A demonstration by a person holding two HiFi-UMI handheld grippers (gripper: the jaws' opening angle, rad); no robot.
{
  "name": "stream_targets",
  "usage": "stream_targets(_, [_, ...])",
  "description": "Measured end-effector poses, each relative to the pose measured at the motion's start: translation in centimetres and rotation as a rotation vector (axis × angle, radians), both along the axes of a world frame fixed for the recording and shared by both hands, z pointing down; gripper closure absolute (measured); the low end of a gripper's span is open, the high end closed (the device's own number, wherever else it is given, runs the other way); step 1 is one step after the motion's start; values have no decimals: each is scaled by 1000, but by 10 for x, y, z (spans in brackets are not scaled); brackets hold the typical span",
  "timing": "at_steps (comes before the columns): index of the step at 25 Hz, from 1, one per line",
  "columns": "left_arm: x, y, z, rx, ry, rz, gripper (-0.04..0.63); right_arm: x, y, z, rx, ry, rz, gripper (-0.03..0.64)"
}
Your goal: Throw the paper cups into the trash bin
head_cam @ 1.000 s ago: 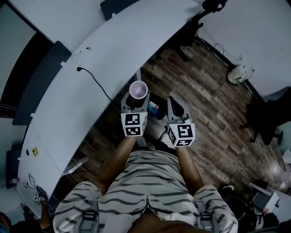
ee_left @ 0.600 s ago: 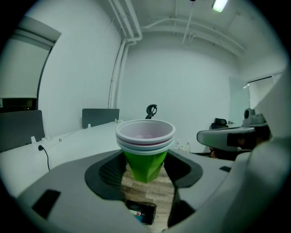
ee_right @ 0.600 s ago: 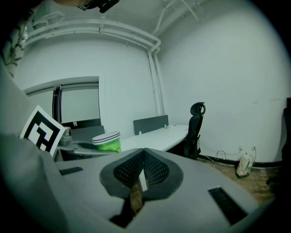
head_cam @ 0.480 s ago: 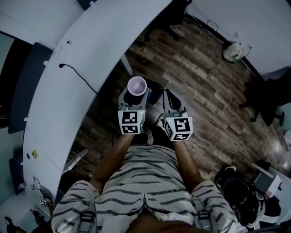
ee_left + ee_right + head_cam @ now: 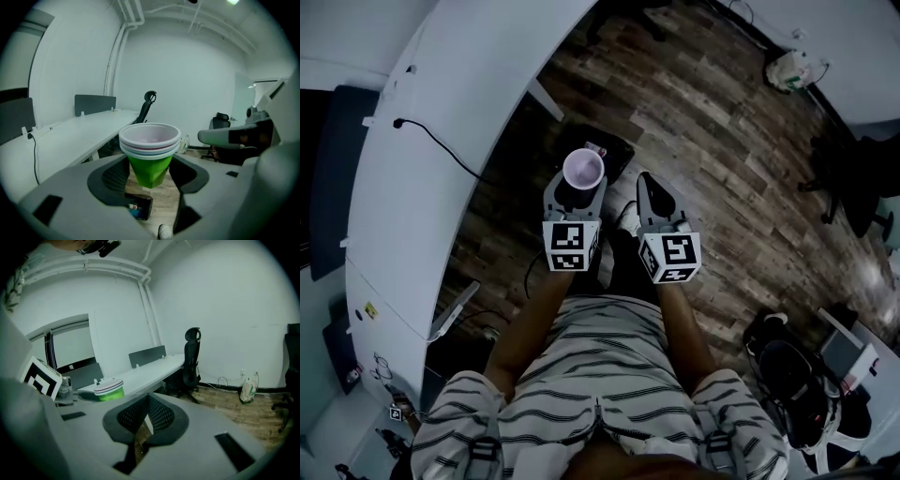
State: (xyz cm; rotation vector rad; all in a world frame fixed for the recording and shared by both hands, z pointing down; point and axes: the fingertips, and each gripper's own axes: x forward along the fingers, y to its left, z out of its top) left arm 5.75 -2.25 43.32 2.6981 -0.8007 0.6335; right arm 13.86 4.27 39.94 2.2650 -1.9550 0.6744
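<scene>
— Green-bodied paper cups (image 5: 149,161), how many?
— One nested stack, three rims showing. Left gripper (image 5: 150,177) pinches it upright above one dark bin (image 5: 617,155) on the wood floor (image 5: 722,141).
— Right gripper (image 5: 146,423)?
— Jaws pressed together, nothing between them.

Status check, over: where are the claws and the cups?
Left claw shut on stacked paper cups, upright. Right claw shut, empty. Dark bin on floor roughly below cups; nothing between.
</scene>
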Motion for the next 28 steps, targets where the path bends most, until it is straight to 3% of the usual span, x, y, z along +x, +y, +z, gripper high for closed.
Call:
stream_targets(22, [-1, 12, 120, -134, -121, -27, 314, 13, 1, 90, -118, -25, 7, 607])
stream_targets(28, [-11, 14, 156, -208, -154, -56, 314, 4, 5, 121, -155, -52, 0, 607])
